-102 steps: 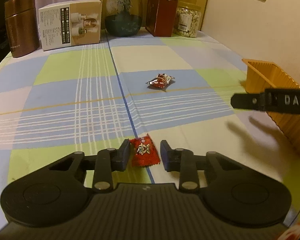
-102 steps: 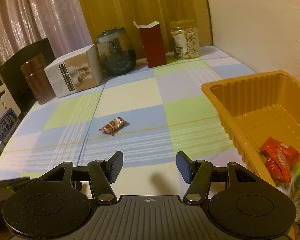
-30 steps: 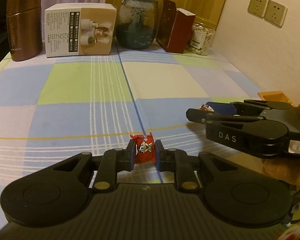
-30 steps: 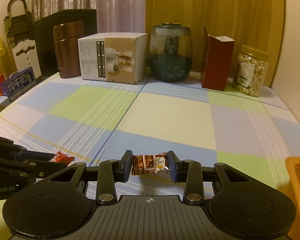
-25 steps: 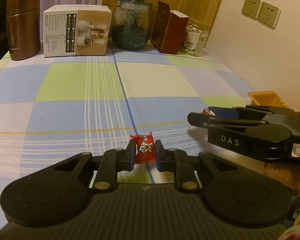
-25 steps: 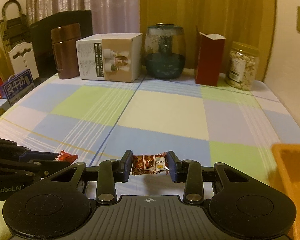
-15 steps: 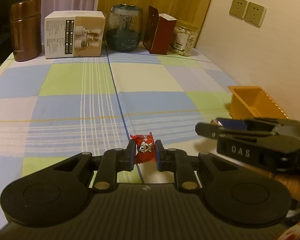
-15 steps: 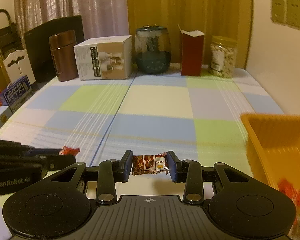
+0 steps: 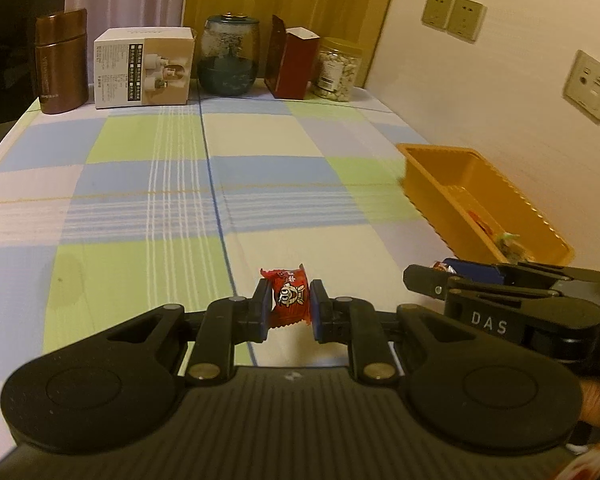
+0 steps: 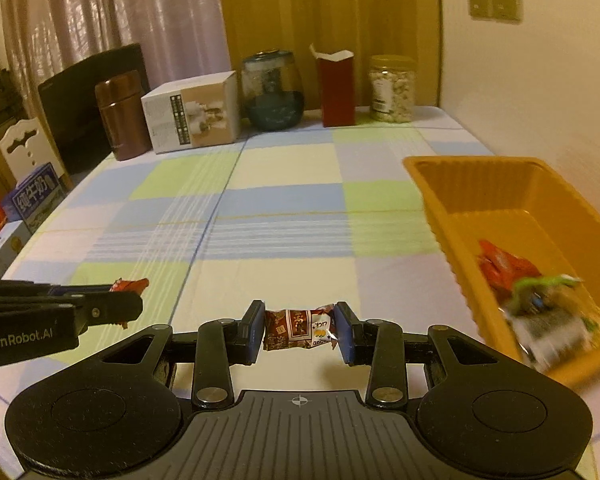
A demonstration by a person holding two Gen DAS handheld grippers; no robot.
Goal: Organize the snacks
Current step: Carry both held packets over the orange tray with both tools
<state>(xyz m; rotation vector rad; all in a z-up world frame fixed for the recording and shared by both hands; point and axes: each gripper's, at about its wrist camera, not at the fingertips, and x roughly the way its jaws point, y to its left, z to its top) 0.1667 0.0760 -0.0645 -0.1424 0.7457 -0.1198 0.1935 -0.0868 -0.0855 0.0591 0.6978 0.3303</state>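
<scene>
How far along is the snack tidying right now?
Done: the orange tray already holds some snack packets. In hand: the left gripper is shut on a red candy, and the right gripper is shut on a brown candy. Left: both still have to go into the tray. No other loose snacks show on the tablecloth.

The scene is lit dimly by warm, yellowish indoor light, and a strong amber cast is laid over both views. Straight edges are bowed by the fisheye lens, and the corners are cut off in black. Ahead and right of the right gripper (image 10: 299,330), the snacks in the orange tray (image 10: 452,216) are smeared by motion blur.
</scene>
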